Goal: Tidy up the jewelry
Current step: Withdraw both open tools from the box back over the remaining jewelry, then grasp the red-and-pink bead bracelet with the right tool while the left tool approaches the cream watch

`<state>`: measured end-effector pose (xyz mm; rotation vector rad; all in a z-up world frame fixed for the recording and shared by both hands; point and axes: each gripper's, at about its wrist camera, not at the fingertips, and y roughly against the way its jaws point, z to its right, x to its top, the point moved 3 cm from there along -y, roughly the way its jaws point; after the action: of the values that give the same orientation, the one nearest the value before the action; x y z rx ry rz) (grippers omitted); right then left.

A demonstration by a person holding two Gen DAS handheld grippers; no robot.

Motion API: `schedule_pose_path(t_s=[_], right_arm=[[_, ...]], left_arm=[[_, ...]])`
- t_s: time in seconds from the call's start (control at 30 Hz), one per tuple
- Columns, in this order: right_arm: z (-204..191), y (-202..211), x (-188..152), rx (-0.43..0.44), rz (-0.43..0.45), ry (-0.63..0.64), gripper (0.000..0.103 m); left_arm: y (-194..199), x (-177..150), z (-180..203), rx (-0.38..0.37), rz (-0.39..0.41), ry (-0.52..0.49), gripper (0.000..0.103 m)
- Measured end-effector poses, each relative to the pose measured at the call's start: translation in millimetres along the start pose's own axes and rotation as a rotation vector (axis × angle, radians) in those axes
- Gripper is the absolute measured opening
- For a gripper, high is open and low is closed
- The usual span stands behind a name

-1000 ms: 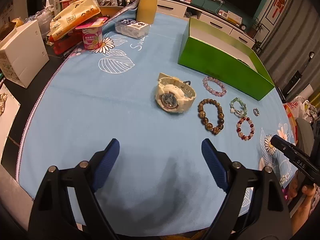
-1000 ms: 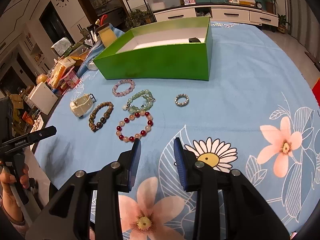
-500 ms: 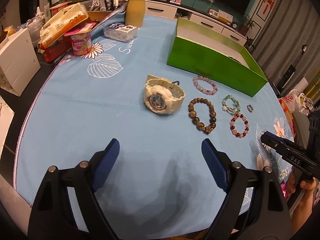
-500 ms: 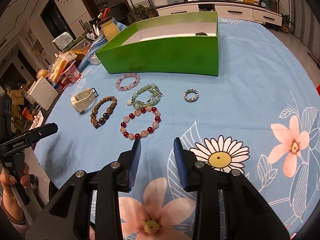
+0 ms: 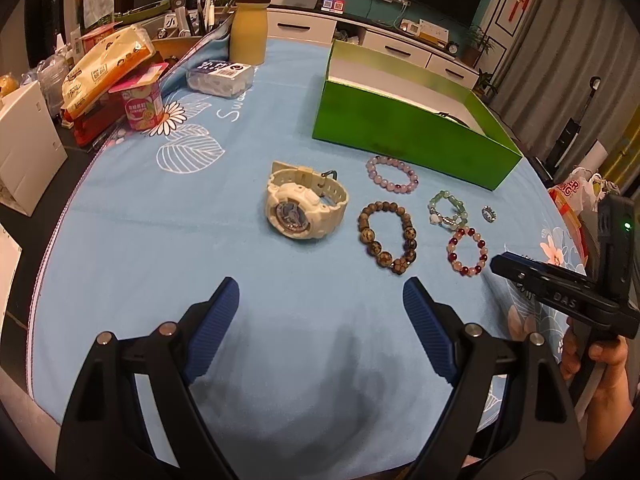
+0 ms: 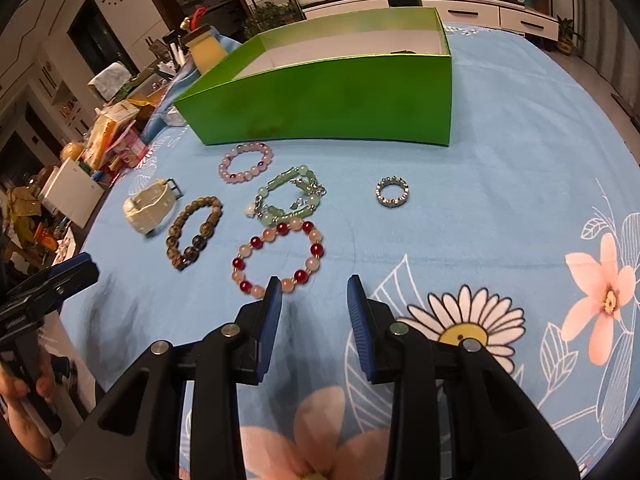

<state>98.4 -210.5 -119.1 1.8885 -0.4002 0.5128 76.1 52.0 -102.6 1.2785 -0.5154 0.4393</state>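
Observation:
On the blue cloth lie a cream watch (image 5: 303, 208) (image 6: 150, 206), a brown bead bracelet (image 5: 387, 237) (image 6: 195, 232), a pink bead bracelet (image 5: 393, 174) (image 6: 246, 162), a green bead bracelet (image 5: 447, 213) (image 6: 289, 196), a red and pink bead bracelet (image 5: 468, 251) (image 6: 277, 257) and a silver ring (image 5: 489, 213) (image 6: 393, 192). Behind them stands an open green box (image 5: 404, 130) (image 6: 320, 104). My left gripper (image 5: 320, 300) is open and empty, short of the watch. My right gripper (image 6: 314, 286) is partly open and empty, its left fingertip at the red and pink bracelet's near edge.
Snack packets (image 5: 106, 66), a pink cup (image 5: 142, 106), a white box (image 5: 26, 148), a plastic case (image 5: 220, 76) and a yellow bottle (image 5: 249, 30) crowd the table's far left. A dark item lies inside the green box (image 5: 450, 117). The cloth's flower print fills the right side (image 6: 600, 284).
Both grippers have moved forward toward the jewelry. The right gripper now reaches the red and pink bracelet. Nothing on the cloth has moved.

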Motion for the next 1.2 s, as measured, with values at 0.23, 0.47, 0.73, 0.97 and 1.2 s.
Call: schedule_pose_path(t_s=[0.23,0.47,0.73,0.97,1.2], right_arm=[[-17.0,-14.0,8.7,-0.070,0.013,0.064,0.034],[-29.7,-24.2,11.7,-0.193,0.038,0.188,0.016],[-15.1,-17.8,10.7,-0.176,0.065,0.162,0.007],[11.6,6.1,15.6,-0.095,0.118,0.071,0.007],[17.2,13.7,14.2,-0.056,0.128,0.045,0.007]], left_arm=[[2.3,5.4,2.8,-0.020,0.019,-0.023,0.085],[-2.8,21.7,13.8,-0.026,0.021,-0.092,0.085],[-20.6,46.8,33.2,-0.041,0.005,-0.179,0.085],[-45.7,61.9,48.0,-0.033,-0.055,-0.232,0.072],[-71.0,65.0,41.9,0.011,-0.155,-0.219,0.054]])
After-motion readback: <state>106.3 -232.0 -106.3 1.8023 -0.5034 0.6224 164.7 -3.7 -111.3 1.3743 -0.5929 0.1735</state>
